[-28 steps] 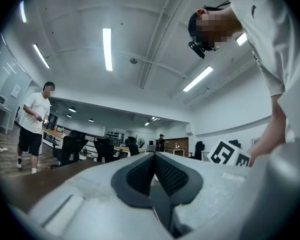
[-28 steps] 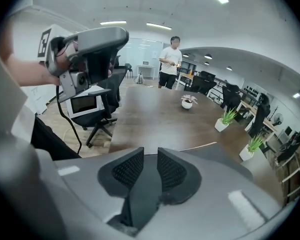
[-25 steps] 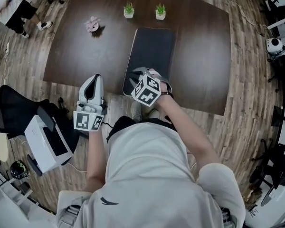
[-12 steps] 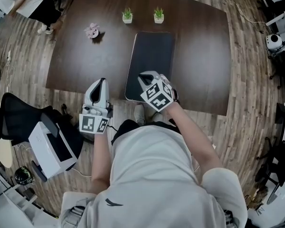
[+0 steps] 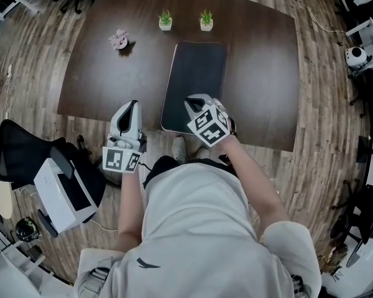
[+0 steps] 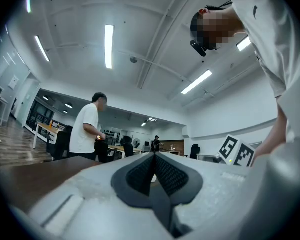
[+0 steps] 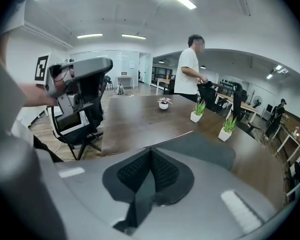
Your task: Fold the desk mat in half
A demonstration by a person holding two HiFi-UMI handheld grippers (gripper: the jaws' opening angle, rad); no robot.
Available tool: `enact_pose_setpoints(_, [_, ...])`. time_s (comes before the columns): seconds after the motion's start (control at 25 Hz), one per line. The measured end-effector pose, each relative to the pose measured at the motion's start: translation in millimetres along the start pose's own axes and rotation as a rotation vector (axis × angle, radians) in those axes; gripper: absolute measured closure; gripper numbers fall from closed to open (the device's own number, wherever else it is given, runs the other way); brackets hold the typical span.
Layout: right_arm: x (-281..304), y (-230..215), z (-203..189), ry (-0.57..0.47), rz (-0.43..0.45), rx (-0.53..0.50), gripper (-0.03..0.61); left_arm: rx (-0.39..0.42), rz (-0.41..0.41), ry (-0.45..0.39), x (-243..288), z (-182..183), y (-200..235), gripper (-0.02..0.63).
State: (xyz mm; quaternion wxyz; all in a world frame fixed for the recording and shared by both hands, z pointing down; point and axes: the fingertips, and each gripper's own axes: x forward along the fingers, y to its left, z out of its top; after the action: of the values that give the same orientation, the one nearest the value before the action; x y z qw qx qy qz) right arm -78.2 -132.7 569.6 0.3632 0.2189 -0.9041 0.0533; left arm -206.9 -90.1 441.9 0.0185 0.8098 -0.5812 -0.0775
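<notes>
The dark grey desk mat (image 5: 196, 67) lies lengthwise on the brown table (image 5: 105, 79), its near short end at the table's front edge. My right gripper (image 5: 194, 100) points down at that near end. Its jaws have just closed and are shut on the mat's near edge. In the right gripper view the mat (image 7: 205, 151) runs straight out from the right gripper (image 7: 150, 151), its left edge slightly raised. My left gripper (image 5: 129, 104) hangs left of the mat at the table's front edge, shut and empty; in its own view the left gripper (image 6: 154, 156) points level across the room.
Two small green plants (image 5: 165, 20) (image 5: 206, 17) and a pink flower pot (image 5: 119, 40) stand at the table's far side. A black chair (image 5: 25, 154) and a white box (image 5: 56, 191) sit left of me. A person in white (image 7: 190, 69) stands beyond the table.
The right gripper has shifted a little to the right along the mat's near end and closed its jaws there. The left gripper has stayed where it was.
</notes>
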Motion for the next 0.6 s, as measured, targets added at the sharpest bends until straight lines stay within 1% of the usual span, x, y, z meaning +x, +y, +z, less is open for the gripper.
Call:
enact_pose_setpoints(0.16, [-6,-4,4,-0.044,-0.018,0.049,0.578,-0.004,0.003,0.000,-1,-1,1,0.609])
enact_pose_setpoints(0.32, [-20,-16,11,-0.142,-0.056,0.174,0.578,-0.008,0.000,0.001,-1,-3,1,0.609])
enact_pose_setpoints(0.44, [-38,-35,14,-0.250,-0.118,0.322,0.578,-0.010,-0.004,0.003,0,-3,1,0.609])
enact_pose_setpoints(0.6, [-72,-66,7,-0.396,-0.214,0.586,0.578,-0.009,-0.014,0.006,2,-3,-1,0.609])
